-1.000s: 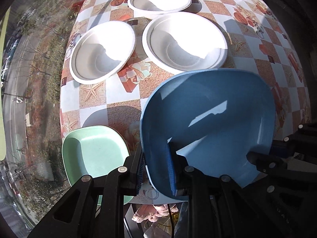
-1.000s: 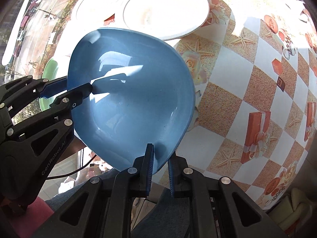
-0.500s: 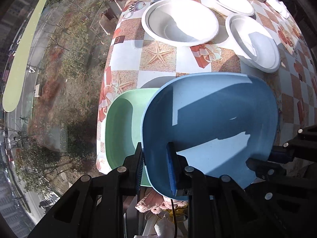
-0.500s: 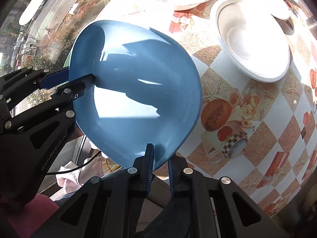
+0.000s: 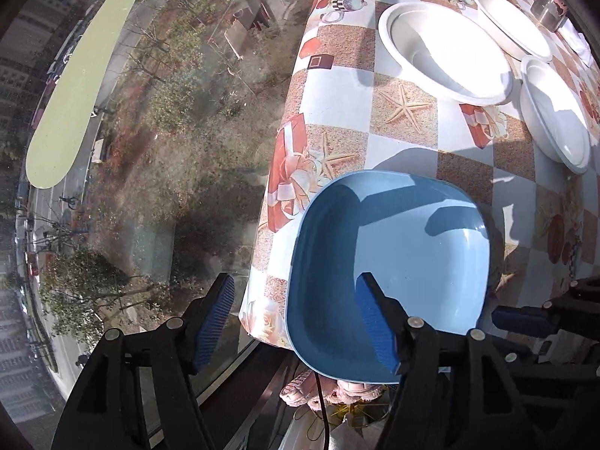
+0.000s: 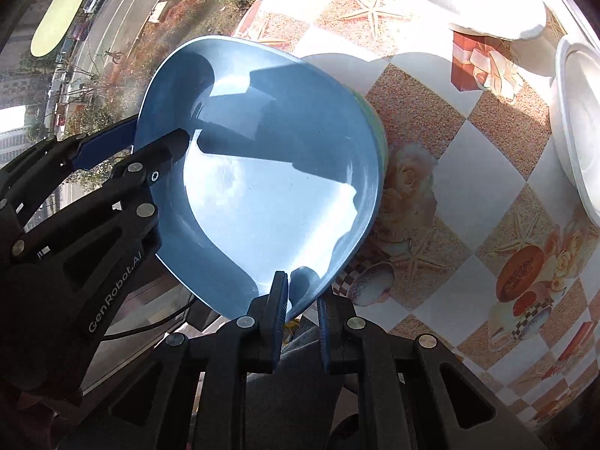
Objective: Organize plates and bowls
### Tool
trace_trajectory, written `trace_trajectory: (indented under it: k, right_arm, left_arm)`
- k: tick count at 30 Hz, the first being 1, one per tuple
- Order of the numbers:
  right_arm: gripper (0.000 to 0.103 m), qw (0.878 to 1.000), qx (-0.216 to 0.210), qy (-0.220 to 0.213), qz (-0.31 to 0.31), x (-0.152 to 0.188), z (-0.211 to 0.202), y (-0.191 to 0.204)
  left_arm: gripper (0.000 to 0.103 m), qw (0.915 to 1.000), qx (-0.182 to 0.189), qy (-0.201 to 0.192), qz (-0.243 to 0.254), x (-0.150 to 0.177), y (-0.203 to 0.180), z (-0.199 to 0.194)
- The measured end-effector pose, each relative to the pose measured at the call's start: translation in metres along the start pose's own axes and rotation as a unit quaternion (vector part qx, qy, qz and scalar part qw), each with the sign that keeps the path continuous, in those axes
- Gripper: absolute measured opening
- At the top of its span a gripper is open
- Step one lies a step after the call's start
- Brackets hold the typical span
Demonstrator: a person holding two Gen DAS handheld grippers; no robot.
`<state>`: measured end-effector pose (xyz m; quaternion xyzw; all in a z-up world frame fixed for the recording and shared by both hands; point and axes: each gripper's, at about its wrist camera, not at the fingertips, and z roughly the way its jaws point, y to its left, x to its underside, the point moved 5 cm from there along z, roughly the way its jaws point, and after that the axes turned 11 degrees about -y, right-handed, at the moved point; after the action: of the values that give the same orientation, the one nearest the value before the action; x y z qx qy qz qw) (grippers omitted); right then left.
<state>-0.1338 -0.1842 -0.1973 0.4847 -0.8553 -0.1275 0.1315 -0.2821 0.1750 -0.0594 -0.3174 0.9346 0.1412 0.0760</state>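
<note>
A blue square plate (image 5: 397, 262) lies at the table's near left corner, on top of the green plate, of which only a thin edge (image 6: 380, 131) shows in the right wrist view. My left gripper (image 5: 296, 315) is open, its jaws spread wide on either side of the plate's left rim, one finger (image 5: 375, 318) over the inside. My right gripper (image 6: 302, 300) is shut on the blue plate (image 6: 270, 180) at its near rim. The left gripper also shows in the right wrist view (image 6: 150, 142).
Three white bowls stand further back: one (image 5: 442, 48) in the middle, one (image 5: 513, 22) behind it, one (image 5: 555, 112) to the right. The patterned tablecloth (image 5: 405, 105) ends at the left edge next to a window. A metal cup (image 5: 547, 11) stands far back.
The blue plate has come down over the green plate and now covers it. My left gripper has opened and let go of the rim. The right gripper still grips the plate.
</note>
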Motion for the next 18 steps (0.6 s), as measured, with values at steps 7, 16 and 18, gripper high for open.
trace_trajectory:
  k: [7,16,18]
  right_arm:
    - [0.089,0.999,0.034,-0.028,0.027,0.013,-0.026,-0.052]
    - [0.089,0.967,0.047,-0.050,0.245,0.061,-0.054,-0.173]
    - [0.089,0.959,0.057,-0.061,0.270,0.069,-0.062,-0.192]
  left_arm:
    - [0.079,0.9995,0.031,0.006,0.005,-0.004,-0.022,-0.001]
    - [0.079,0.9943,0.103,-0.009,0.023,-0.041,-0.090,-0.032]
    - [0.079,0.9931,0.114,-0.010,0.024,-0.052,-0.107,-0.035]
